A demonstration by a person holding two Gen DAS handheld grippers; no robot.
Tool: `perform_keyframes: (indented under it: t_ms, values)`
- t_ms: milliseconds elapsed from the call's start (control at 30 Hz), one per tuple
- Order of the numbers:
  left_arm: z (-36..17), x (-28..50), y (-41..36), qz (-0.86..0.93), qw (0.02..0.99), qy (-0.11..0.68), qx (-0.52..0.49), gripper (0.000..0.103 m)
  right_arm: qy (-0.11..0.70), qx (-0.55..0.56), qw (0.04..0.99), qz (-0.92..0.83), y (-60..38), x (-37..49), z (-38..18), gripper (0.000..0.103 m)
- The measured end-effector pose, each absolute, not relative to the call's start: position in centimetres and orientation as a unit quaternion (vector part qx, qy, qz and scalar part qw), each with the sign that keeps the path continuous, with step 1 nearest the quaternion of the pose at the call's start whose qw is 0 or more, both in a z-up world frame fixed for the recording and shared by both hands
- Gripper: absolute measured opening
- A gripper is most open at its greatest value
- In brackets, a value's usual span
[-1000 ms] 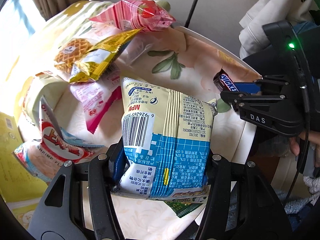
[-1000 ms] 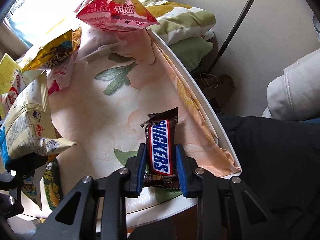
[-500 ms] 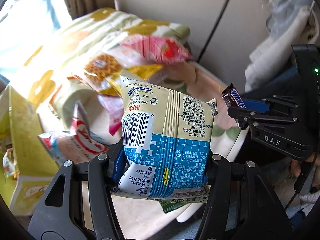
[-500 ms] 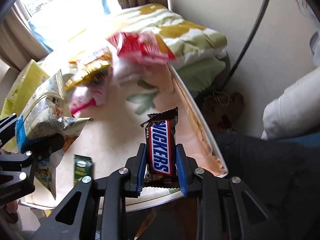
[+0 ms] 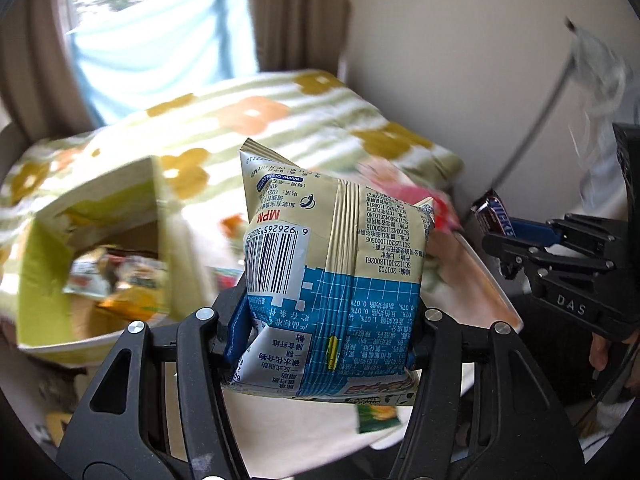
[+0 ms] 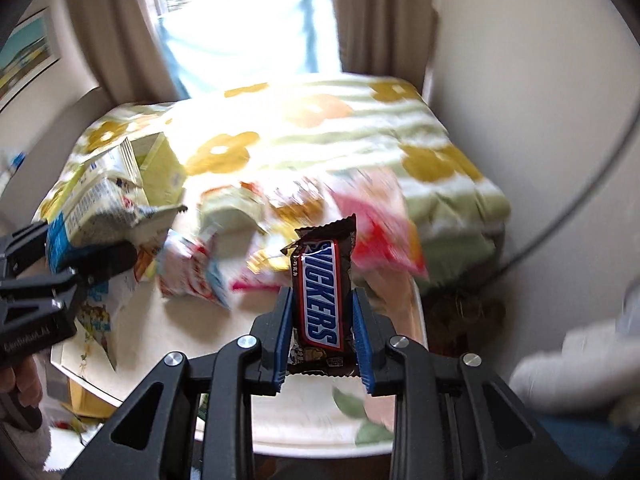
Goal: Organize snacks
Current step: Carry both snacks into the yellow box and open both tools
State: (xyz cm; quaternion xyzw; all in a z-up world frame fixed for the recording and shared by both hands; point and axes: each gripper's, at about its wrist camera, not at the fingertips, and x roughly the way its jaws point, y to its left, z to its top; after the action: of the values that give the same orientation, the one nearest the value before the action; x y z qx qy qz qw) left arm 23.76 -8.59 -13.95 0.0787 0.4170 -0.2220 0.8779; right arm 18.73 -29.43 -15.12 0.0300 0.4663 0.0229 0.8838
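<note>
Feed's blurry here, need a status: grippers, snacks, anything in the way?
Left gripper shut on chip bag. Right gripper shut on Snickers. Both clear of table. Open box left; nothing blocking.

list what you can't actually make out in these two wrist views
- Loose snack packets on the table: right wrist view, smeared by motion blur; brands unreadable.
- Contents of the yellow-green cardboard box: left wrist view, blurred and partly hidden behind its walls.
- Front of the cream-and-blue foil snack bag: only its printed back shows.
- Lower end of the brown Snickers bar: right wrist view, covered by the blue-padded fingers.
</note>
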Motion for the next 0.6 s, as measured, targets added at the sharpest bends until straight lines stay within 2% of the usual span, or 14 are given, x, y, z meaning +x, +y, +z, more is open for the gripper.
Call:
perform_keyframes:
  t_ms: [300, 600]
  values:
    - [-11.6, 28.8, 1.3, -0.131, 0.906, 0.401, 0.039, 0.053, 0.427, -0.008, 0.896, 0.120, -19.5, 25.4, -12.0, 0.026]
    - [-14.3, 34.6, 11.6, -0.066, 0.901, 0.429, -0.017, 0.053, 0.431, -0.014, 0.882, 0.190, -9.0, 32.0, -12.9, 0.026]
